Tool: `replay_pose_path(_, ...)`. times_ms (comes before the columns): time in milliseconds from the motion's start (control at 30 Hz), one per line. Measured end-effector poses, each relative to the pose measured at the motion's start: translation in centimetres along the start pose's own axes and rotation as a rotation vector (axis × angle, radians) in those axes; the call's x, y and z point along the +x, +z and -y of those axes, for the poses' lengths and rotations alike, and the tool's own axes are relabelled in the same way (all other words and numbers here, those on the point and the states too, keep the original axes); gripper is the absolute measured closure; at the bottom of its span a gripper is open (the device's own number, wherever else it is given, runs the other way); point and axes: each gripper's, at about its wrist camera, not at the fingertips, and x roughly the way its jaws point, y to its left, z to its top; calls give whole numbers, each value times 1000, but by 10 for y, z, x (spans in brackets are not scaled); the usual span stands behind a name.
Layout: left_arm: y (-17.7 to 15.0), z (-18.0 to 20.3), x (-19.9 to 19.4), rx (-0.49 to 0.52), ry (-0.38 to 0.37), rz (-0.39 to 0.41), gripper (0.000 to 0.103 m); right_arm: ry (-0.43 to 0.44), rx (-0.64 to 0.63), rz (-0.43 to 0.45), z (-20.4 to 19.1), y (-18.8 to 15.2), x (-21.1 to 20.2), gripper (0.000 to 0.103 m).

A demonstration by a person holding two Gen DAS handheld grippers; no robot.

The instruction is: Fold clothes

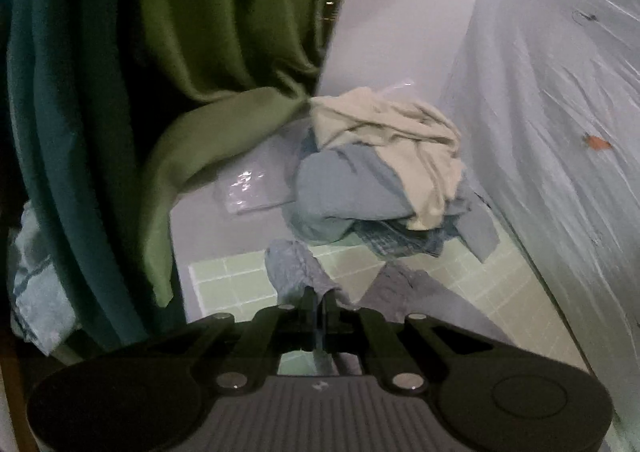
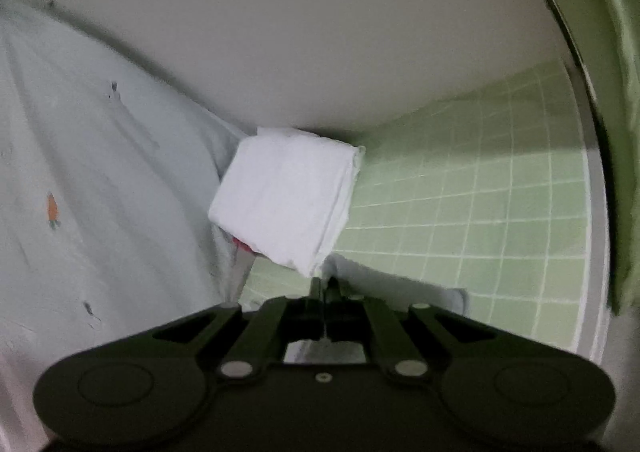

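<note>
The work surface is a pale green cutting mat [image 2: 480, 212] ruled with a white grid, filling the right half of the right wrist view and showing as a small patch at the lower centre of the left wrist view; it lies on a grey-lavender table [image 1: 208, 220] that runs up to a plain white wall [image 2: 300, 32]. In the left wrist view, green drapery [image 1: 224, 20] and teal drapery [image 1: 68, 112] hang down the upper left, and a heap of crumpled clothes [image 1: 380, 172], cream on top and blue-grey beneath, sits at mid-frame on the table beside a clear plastic bag [image 1: 252, 188]. The garment being handled is a pale blue-white cloth [image 1: 560, 132] sprinkled with small orange carrot motifs; it sweeps along the right side of the left wrist view and the left side of the right wrist view, stretched as a long sheet running from the near corners toward the far wall, with fine creases along that length. The left gripper [image 1: 318, 294] is clenched, its jaws pinched on a blue-grey fold of fabric rising just ahead of the tips. The right gripper [image 2: 325, 284] is likewise clenched on a thin pale edge of cloth. Just beyond its tips, at mid-frame, a folded white cloth [image 2: 284, 196] lies as a neat square on the mat against the wall, touching the stretched garment on its left.
</note>
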Motion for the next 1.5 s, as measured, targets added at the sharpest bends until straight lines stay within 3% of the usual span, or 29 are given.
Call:
replay_pose_path(133,-4,-3,3,-51,3,-17,101,0,66,-38,3,-5,15,102)
replay_pose_path(267,-4,4,7,-61,7,-8,101,0,-23,-32,-20,-5,22,102)
replay_pose_path(467,5,20,16,-104,-7,19,101,36,-50,-19,-55,1,53,102)
replay_pose_path(700,21,98,63,-27,-12,63,101,26,-167,-71,-128,-16,139,102)
replay_pose_path(833,39,163,113,7,-49,80,100,-11,-269,-122,-190,-31,227,102)
replay_pose_path(900,43,192,141,38,-63,88,89,32,-285,-177,-222,-41,274,101)
replay_pose_path(933,44,205,155,57,-56,80,81,41,-311,-199,-237,-47,295,92)
replay_pose_path(967,44,215,167,75,-32,54,63,50,-337,-221,-251,-54,316,62)
replay_pose_path(1000,43,222,175,85,-6,22,51,28,-364,-230,-257,-61,322,53)
replay_pose_path(1033,41,225,179,93,4,2,46,5,-391,-238,-263,-68,328,52)
replay_pose_path(1100,28,222,173,124,-20,-1,26,-21,-450,-247,-267,-83,330,50)
replay_pose_path(1167,12,216,168,165,-4,-32,21,-94,-555,-257,-254,-103,314,43)
replay_pose_path(1267,-18,203,163,205,26,-138,21,-240,-671,-257,-222,-126,296,40)
replay_pose_path(1367,-49,192,157,216,23,-233,21,-324,-656,-292,-189,-136,285,38)
replay_pose_path(1500,-80,190,150,169,-26,-315,21,-339,-546,-320,-168,-140,284,33)
